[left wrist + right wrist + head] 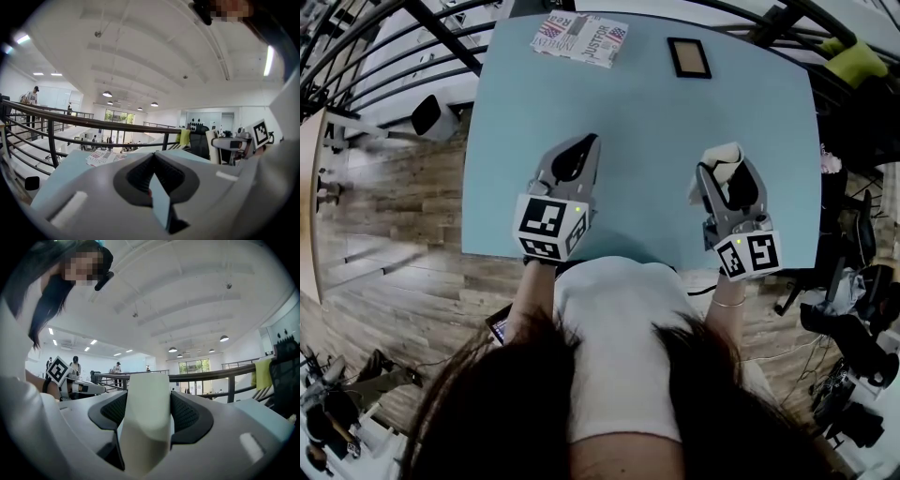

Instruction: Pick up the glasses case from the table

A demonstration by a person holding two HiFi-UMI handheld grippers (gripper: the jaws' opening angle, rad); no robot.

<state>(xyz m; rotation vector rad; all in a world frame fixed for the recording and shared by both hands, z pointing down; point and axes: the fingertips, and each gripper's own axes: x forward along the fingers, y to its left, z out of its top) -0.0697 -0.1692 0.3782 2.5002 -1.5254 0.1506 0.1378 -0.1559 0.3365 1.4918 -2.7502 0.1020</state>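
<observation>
We are gripping the glasses case (144, 420) in the right claw (727, 167), whose two dark pads are pressing on its pale, cream-coloured sides. The case is standing on end between them and rising past the tips. From the head view this claw is sitting over the 5 o'clock part of the light-blue counter (647, 112), near its close edge. The case is showing as a pale lump at the claw's 12 o'clock end, and we cannot tell whether its lower end is touching the counter or hanging clear of it. The left claw (583, 145) is lying over the 7 o'clock part of the counter, well apart from the right one. It is pointing toward 12 o'clock with its jaws closed tip to tip and nothing between them, and only a thin sliver of blue counter is showing behind the tips in its own view. At the far edge, a folded newspaper (579, 39) is lying flat at about 12 o'clock, and a small black frame (688, 57) is lying just beside it at about 1 o'clock, the two not touching. Beyond the counter a dark railing (93, 124) is running across. A chair (862, 112) with a yellow-green cloth (855, 59) draped over it is standing off the 2 o'clock corner. A wooden floor (403, 216) is spreading out at 9 o'clock.
</observation>
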